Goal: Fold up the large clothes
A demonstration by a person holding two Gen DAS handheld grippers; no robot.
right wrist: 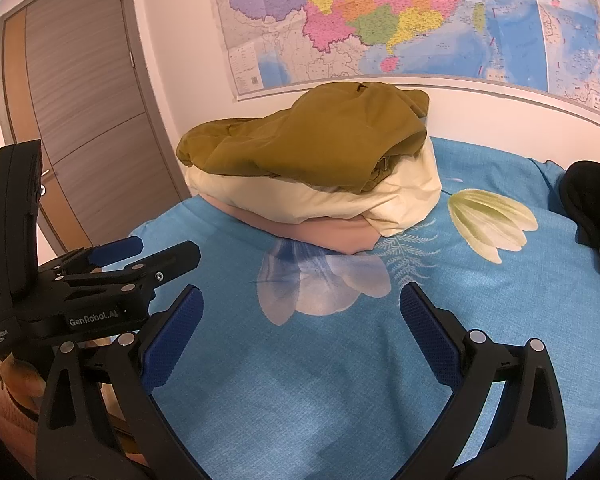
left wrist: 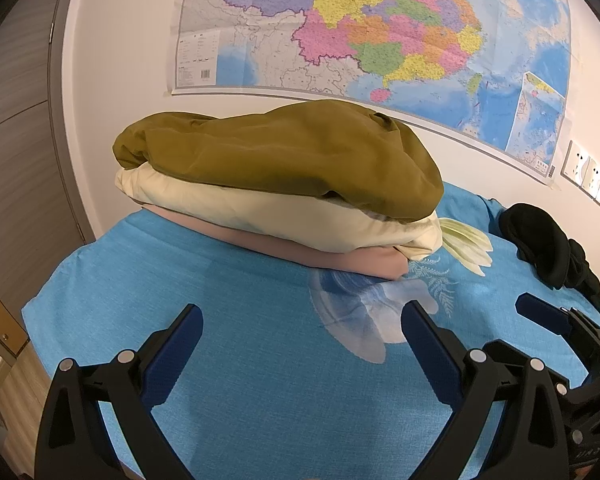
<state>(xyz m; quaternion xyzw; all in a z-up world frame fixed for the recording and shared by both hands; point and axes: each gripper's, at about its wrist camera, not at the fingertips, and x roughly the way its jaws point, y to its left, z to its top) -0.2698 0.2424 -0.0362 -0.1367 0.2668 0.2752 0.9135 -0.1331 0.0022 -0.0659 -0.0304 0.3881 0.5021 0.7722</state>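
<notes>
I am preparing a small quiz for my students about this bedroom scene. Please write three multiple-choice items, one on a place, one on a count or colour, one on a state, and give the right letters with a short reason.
1. Where does the black garment lie?
A. On top of the stack
B. On the bed, to the right of the stack
C. Between the left jaws

2. How many folded pieces are in the stack?
A. One
B. Three
C. Five

3. How do both grippers stand?
A. Open and empty
B. Shut on the olive piece
C. Shut on the bedsheet

Answers:
1 B: the black garment lies on the blue bedsheet, apart from the stack.
2 B: an olive piece lies on a cream piece, which lies on a pink piece.
3 A: the left gripper and the right gripper have jaws wide apart with only sheet between them.
</notes>
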